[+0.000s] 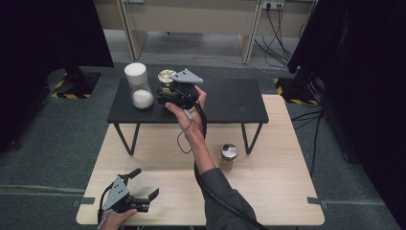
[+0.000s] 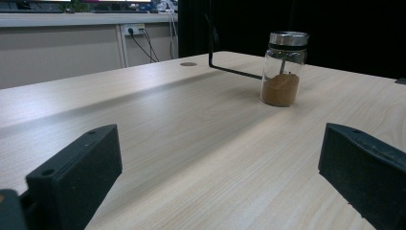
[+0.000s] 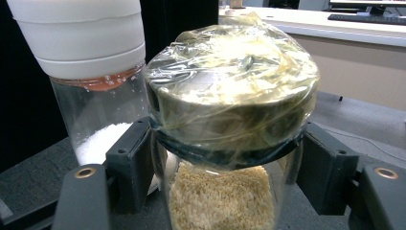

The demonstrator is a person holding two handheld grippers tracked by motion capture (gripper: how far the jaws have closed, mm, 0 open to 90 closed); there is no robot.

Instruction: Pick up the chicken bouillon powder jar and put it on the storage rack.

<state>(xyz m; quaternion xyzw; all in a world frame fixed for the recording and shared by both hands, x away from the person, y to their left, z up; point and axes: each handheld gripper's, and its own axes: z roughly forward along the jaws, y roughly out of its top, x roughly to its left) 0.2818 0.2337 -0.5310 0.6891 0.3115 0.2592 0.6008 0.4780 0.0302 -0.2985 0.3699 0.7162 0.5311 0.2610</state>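
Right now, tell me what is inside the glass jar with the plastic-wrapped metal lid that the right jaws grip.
The glass jar with the plastic-wrapped metal lid holds pale tan grains in its lower part. The right gripper is shut on it; the jar's bottom is out of frame.

On the black riser (image 1: 225, 103), the left rear corner is crowded: a white-capped jar (image 1: 138, 86) stands just beside a film-covered jar (image 3: 230, 139), and little room is left between them. The right gripper (image 1: 170, 98) is clamped around the film-covered jar. The riser's right half lies open. On the desk (image 1: 268, 187), passage is blocked only near the riser's right front leg by a brown-powder jar (image 1: 228, 156); the left gripper (image 1: 143, 189), jaws apart, rests at the desk's front left corner.
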